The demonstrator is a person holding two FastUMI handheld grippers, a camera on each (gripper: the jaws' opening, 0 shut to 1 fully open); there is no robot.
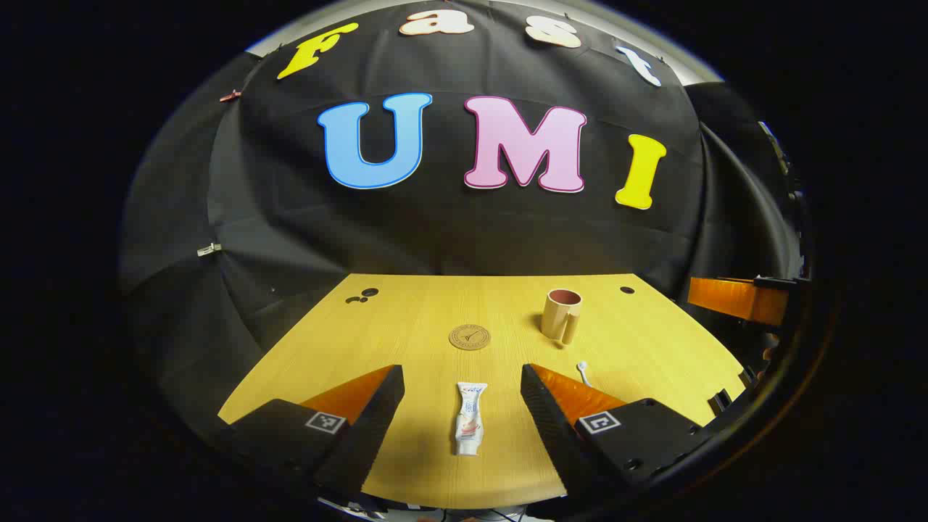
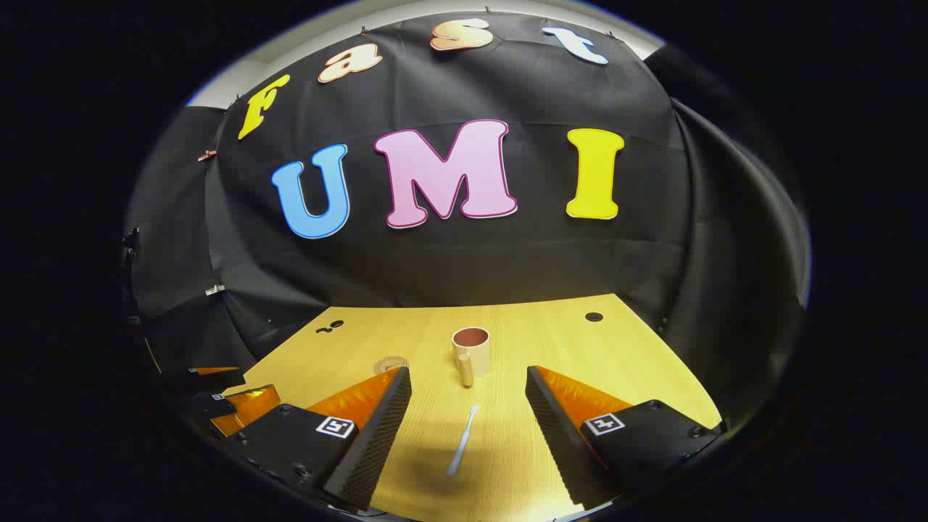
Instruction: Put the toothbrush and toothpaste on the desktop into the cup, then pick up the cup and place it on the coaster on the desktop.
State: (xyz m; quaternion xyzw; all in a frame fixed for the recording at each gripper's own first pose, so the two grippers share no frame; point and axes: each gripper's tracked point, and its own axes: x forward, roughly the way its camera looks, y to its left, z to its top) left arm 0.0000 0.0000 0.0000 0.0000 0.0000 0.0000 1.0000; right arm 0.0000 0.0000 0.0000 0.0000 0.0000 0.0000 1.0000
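nothing is in the cup yet, so you are at the first pick, and both grippers hang above the near edge of the desk with their jaws spread wide and empty. your left gripper is lined up on the paste, which lies flat between its fingers with its long axis running away from you; come straight down and close across the narrow width, near the middle of the tube, so it does not swing when lifted. your right gripper has the brush lying between its fingers in the same way, head toward the cup; it is thin and flat on the wood, so get the fingertips right down to the surface before closing, or they will likely shut over it. the cup stands upright beyond the brush, handle facing you, and the coaster sits apart to its left, bare. tip each item upright before lowering it in, and keep clear of the handle so the cup stays put.
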